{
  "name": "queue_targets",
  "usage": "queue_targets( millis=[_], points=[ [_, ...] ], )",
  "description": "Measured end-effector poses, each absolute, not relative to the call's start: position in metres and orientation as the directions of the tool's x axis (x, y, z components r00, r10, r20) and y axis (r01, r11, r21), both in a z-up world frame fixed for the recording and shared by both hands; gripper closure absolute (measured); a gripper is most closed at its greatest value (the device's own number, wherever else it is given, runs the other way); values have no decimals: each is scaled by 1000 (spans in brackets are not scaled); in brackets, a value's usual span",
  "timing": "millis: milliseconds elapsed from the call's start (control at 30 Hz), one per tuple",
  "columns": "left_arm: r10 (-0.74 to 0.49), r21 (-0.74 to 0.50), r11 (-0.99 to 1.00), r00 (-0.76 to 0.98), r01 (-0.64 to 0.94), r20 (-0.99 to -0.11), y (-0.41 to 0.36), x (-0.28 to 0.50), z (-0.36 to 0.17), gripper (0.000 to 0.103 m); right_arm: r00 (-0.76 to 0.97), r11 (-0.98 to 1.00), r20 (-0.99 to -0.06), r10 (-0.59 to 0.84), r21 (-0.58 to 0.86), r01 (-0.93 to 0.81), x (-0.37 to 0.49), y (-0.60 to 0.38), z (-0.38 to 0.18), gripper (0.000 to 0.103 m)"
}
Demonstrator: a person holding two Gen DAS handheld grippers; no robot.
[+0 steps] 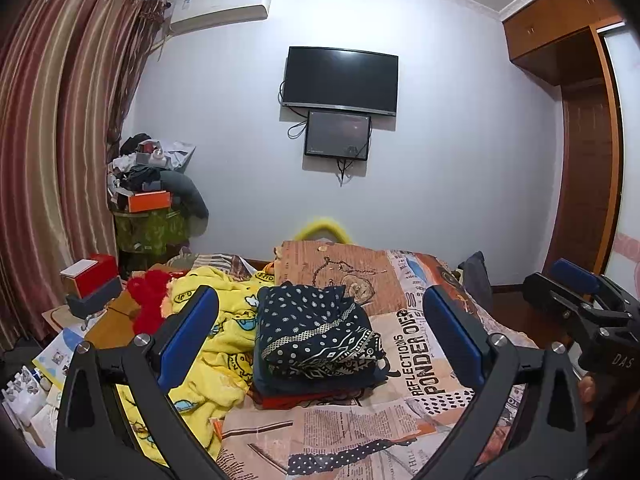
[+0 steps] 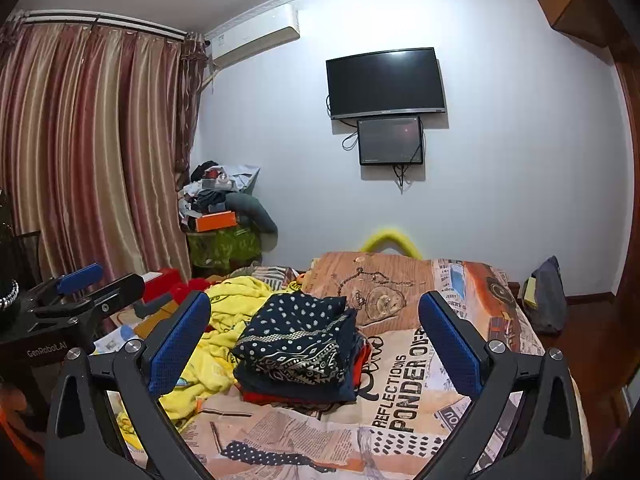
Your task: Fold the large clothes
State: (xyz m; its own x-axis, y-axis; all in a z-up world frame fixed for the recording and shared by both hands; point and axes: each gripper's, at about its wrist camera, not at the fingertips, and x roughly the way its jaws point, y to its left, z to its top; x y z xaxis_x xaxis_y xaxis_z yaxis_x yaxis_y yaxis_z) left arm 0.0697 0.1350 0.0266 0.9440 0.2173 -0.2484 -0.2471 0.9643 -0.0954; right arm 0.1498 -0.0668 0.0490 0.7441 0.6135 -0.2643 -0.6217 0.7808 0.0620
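Navy polka-dot cloth tops the folded stack [image 1: 318, 344] in the left wrist view, resting on a dark layer and a red one, three layers that show, squared up on the newsprint-patterned bedspread [image 1: 404, 412], probably so finished pieces stay clear of unfolded ones. One crumpled yellow cartoon blanket [image 1: 216, 344] lies just left of the stack, likely next. The left gripper [image 1: 320, 336] hangs above the bed with jaws spread, holding nothing.

From the right wrist view, the same stack [image 2: 298, 346] sits between the two blue pads [image 2: 180, 344] of the right gripper [image 2: 316, 340], also spread and empty. Two screens hang on the wall: one television [image 2: 386, 82] and a smaller monitor [image 2: 390, 141] beneath it.
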Motion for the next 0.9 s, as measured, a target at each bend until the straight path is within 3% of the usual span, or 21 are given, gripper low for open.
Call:
queue_targets(
  millis=[900],
  points=[
    [177,-105,972,950,-209,-257,134,70,28,0,741,780,-266,616,76,-621,149,-70,53,0]
  ],
)
